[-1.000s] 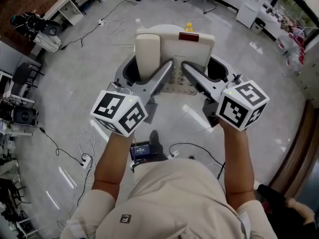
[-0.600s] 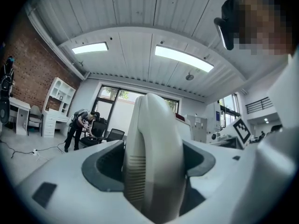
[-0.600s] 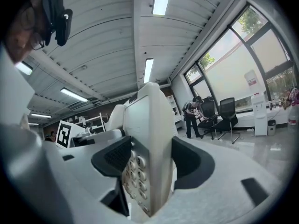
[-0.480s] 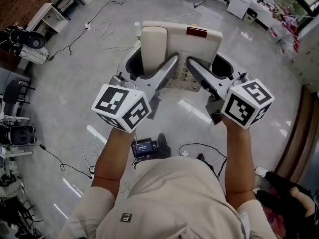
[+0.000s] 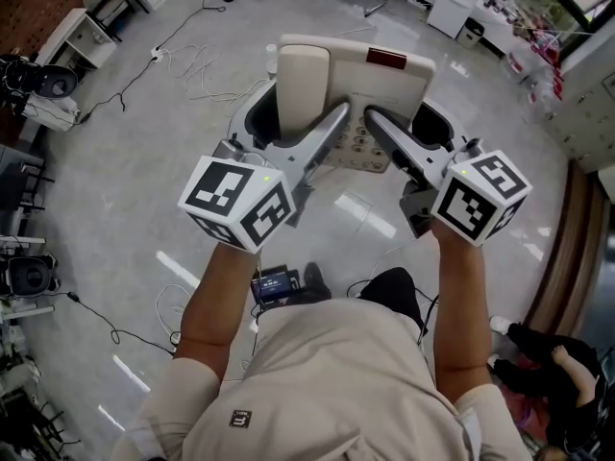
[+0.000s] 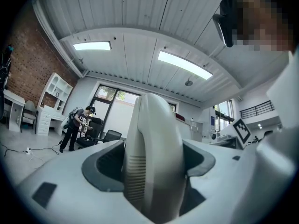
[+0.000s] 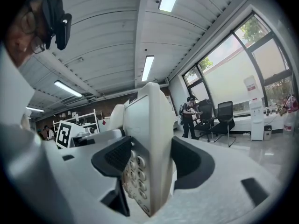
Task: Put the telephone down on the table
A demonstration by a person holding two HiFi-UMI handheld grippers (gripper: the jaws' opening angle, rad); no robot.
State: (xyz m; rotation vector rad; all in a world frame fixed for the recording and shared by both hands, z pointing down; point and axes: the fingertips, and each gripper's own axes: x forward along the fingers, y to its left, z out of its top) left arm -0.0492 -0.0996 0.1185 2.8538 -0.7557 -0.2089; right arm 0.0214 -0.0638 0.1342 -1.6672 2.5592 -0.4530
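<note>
A cream desk telephone with its handset on the cradle and a red label hangs in the air above the shiny floor, held by both grippers. My left gripper is shut on the handset side; in the left gripper view the handset fills the space between the jaws of the left gripper. My right gripper is shut on the keypad side. The right gripper view has the phone body edge-on with the keypad showing, clamped in the right gripper.
Below lies grey floor with loose cables. White desks stand at the upper left, cabinets at the upper right. A small device sits on the floor by my feet. A person is at the lower right.
The floor and furniture have slid past under the phone while I walk. Both grippers keep the same hold on the telephone.
</note>
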